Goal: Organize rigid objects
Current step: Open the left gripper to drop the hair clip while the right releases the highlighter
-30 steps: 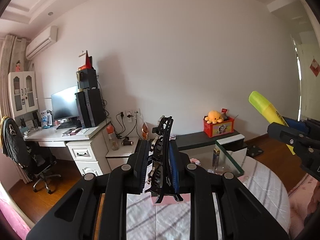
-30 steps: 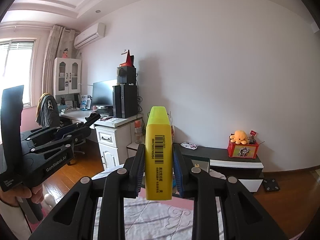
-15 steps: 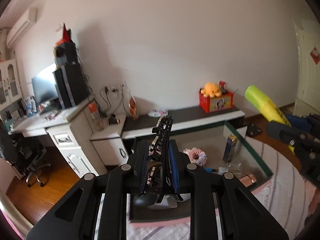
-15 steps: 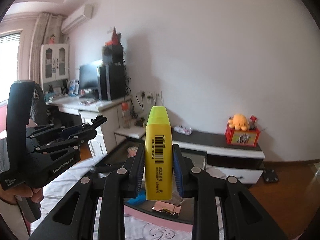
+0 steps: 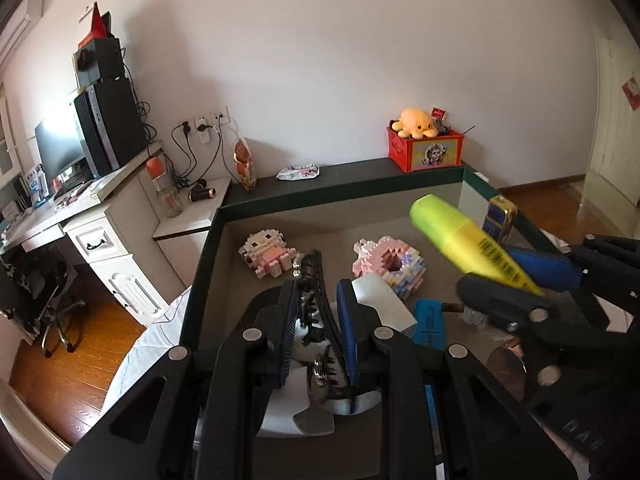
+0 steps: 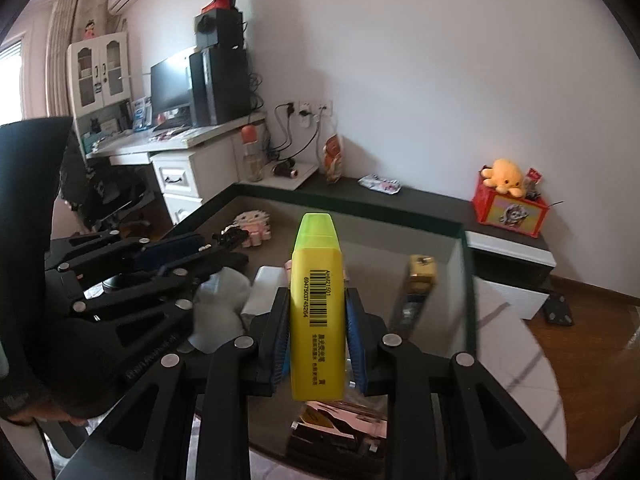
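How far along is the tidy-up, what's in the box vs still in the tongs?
Done: the green-rimmed box already holds two pink block figures, a battery, a blue item and other pieces.

In hand: the left tongs are shut on a black hair clip; the right tongs are shut on a yellow highlighter. Both are over the box.

Left: releasing both. Any items outside the box are not visible.

We see soft daylight brightest near the window (image 6: 10, 54), glare washing out the monitor (image 5: 56, 140), bowed dark fisheye edges, and slight motion blur.
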